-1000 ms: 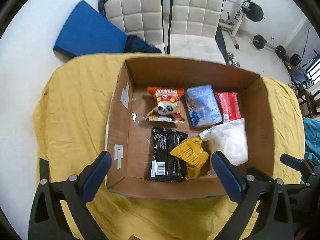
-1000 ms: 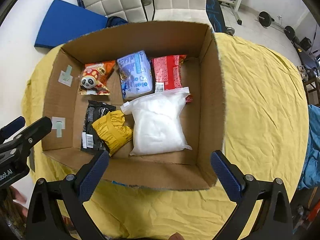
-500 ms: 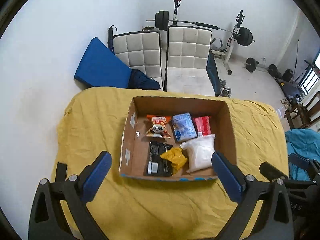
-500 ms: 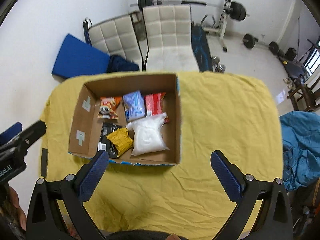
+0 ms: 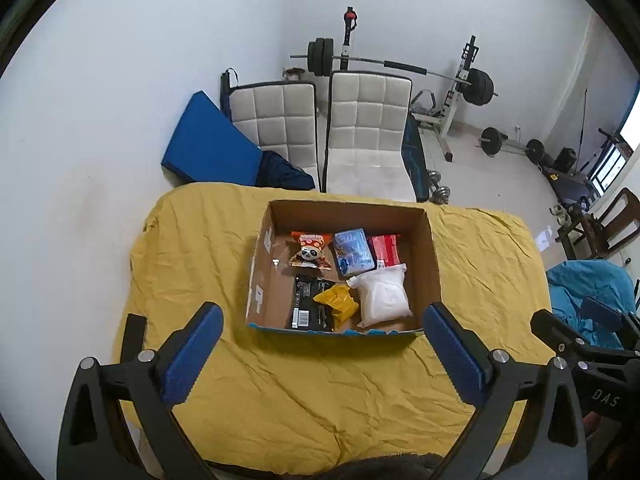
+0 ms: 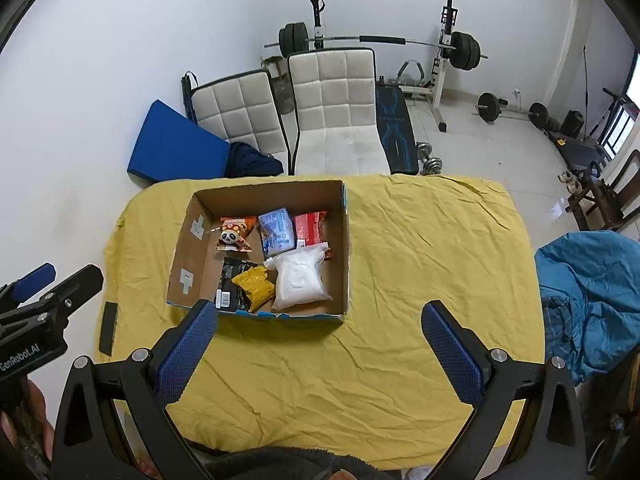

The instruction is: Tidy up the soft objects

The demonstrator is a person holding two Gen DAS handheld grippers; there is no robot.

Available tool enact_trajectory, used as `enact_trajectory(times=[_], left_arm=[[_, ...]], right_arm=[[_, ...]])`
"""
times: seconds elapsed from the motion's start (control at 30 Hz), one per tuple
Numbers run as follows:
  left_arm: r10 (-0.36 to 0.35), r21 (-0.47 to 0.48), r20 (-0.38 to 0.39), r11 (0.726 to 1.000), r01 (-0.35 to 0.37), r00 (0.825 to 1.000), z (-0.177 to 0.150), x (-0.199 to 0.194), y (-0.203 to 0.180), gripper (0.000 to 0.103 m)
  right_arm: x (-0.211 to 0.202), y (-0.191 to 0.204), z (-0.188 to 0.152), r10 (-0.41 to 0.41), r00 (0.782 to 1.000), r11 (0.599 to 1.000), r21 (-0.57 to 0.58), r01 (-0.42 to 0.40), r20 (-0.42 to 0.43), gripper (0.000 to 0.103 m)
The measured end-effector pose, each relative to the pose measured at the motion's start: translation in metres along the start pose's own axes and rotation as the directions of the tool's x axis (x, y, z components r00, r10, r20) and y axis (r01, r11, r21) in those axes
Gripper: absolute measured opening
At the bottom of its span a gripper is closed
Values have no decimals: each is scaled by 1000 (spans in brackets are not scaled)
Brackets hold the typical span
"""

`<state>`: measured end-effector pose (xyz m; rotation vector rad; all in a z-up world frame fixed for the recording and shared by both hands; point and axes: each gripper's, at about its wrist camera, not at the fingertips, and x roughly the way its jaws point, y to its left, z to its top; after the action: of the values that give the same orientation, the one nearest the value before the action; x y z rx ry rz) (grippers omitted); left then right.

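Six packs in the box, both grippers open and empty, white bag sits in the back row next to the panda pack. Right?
Not quite. The white bag lies in the front row of the box, beside the yellow pack; the panda pack is in the back row. The left wrist view shows it. Six packs, and the left gripper and right gripper open and empty, are correct.

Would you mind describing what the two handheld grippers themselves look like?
Both match: the left gripper and right gripper have black plastic frames with triangular cut-outs, silver screw heads, and two fingers faced with dimpled blue pads. In the right camera's view, white lettering reading GenRobot.AI marks the left gripper's side. No cables show.
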<state>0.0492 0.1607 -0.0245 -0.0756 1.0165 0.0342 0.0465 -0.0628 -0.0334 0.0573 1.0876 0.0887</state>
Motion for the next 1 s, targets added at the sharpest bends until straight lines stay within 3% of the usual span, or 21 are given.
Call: enact_trajectory(times=[0.43,1.0], left_arm=[[4,2,10,1000,-4,1000,-17,-20,-6,103],[10,-2,45,1000,-10,999,-19,-32,-12,103]], right_arm=[[-38,-12,-13,-3,1000,1000,29,3,14,103],[-49,-14,-16,-31,999,999,28,30,34,103]])
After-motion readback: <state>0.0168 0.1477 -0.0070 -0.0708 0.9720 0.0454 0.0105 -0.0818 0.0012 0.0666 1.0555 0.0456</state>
